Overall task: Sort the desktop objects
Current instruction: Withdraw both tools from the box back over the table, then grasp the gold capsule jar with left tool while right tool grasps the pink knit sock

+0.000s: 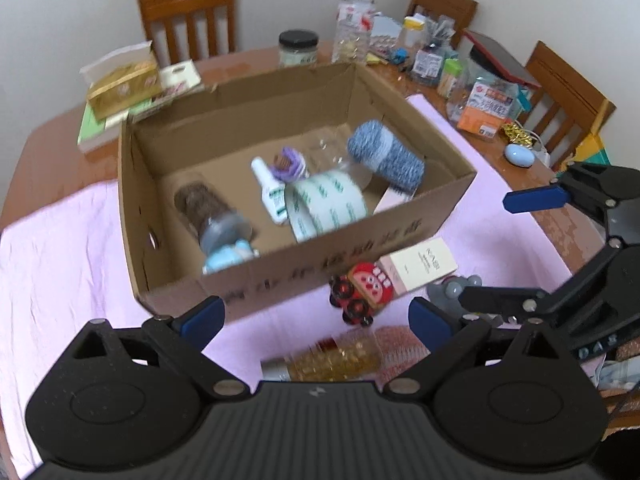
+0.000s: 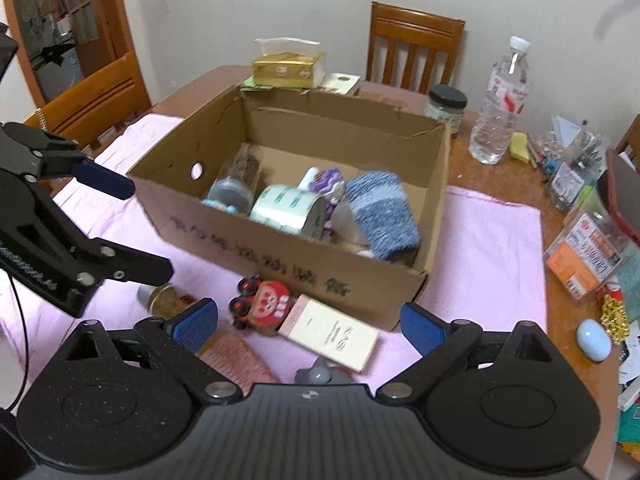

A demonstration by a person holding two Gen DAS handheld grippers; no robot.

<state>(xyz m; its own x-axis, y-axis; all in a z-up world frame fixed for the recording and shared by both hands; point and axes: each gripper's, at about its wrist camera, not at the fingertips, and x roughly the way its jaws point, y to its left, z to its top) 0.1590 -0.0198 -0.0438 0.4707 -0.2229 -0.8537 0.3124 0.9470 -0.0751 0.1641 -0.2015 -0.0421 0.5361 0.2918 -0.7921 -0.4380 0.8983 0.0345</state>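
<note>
Left gripper (image 1: 316,316) fingers spread wide, nothing between them. At 12 o'clock of it sits the open brown cardboard box (image 1: 344,240) on the pink cloth (image 1: 60,256). Red wheeled toy (image 1: 360,292) lies just outside the box's near wall, touching a cream rectangular carton (image 1: 420,266). Right gripper (image 2: 310,326) also spread, gripping nothing, carton at its 12.

Background stuff: tall clear plastic water bottle (image 2: 500,106) standing next to a squat glass jar with a black lid (image 2: 446,106), gold tissue box (image 2: 288,68) at the far edge, and brown wooden slat-back chairs (image 2: 414,46) around the table.
</note>
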